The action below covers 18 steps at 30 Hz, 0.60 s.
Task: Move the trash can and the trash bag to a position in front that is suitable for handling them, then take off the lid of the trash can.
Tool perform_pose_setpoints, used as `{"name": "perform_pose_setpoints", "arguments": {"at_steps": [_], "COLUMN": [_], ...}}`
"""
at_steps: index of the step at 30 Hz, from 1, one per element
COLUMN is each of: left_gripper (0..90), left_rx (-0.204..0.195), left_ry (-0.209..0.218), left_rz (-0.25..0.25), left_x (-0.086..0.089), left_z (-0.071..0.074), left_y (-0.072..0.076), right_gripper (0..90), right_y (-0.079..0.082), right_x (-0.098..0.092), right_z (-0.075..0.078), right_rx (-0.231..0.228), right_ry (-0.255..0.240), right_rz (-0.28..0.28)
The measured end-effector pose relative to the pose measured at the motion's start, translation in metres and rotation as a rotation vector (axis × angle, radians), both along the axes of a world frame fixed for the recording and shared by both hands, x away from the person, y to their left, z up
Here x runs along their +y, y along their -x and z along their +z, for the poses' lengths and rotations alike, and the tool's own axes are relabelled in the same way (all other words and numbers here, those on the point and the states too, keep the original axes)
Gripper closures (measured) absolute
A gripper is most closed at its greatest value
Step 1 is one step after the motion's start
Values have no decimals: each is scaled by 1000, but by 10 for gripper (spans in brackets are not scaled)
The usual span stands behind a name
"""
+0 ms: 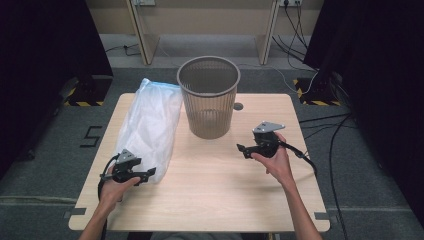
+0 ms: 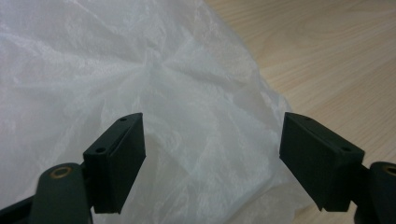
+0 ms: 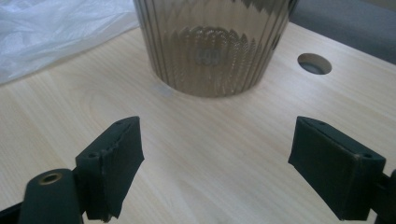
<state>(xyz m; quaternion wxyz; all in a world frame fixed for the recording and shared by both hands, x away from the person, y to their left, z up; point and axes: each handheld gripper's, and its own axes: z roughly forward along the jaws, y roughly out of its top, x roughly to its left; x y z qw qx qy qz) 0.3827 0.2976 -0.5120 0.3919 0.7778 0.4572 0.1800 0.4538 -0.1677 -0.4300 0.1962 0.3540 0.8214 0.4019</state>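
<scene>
Left gripper (image 1: 150, 173) released, jaws wide, at the crumpled white translucent plastic bag (image 1: 150, 125) along the wooden table's (image 1: 220, 190) left edge, perhaps touching; right gripper (image 1: 240, 149) released, facing the grey ribbed wastebasket (image 1: 209, 95) mid-back.

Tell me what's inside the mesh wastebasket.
The wastebasket looks empty: through its open top only the mesh wall and bottom show. The near inner wall is hidden by the rim.

A fixed camera looks forward and down over the whole wooden table (image 1: 225, 175). The left gripper view sits close against the white plastic bag (image 2: 154, 93), looking along its own jaws. The right gripper view faces the mesh waste bin (image 3: 210, 42) from nearby, low over the tabletop, with the bag at its corner.
</scene>
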Motion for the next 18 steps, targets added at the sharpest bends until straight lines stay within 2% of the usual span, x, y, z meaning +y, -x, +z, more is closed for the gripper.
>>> {"name": "perform_pose_setpoints", "arguments": {"at_steps": [7,11,14,18], "left_gripper": [203,192,185,178], "left_rx": [21,7,8,8], "left_ry": [-41,-69,-72,-74], "left_rz": [-11,-10,-5,-10], "left_x": [-2,-5,-5,-6], "left_z": [-10,-12,-12,-12], "left_y": [5,5,4,4], "right_gripper": [171,172,172,168], "right_y": [-8,-10,-13,-17], "right_x": [-4,-4,-5,-6], "right_z": [11,19,22,29], "right_rx": [-6,-18,-17,-15], "right_ry": [-19,-20,-41,-39], "right_rz": [-15,-16,-23,-29]}}
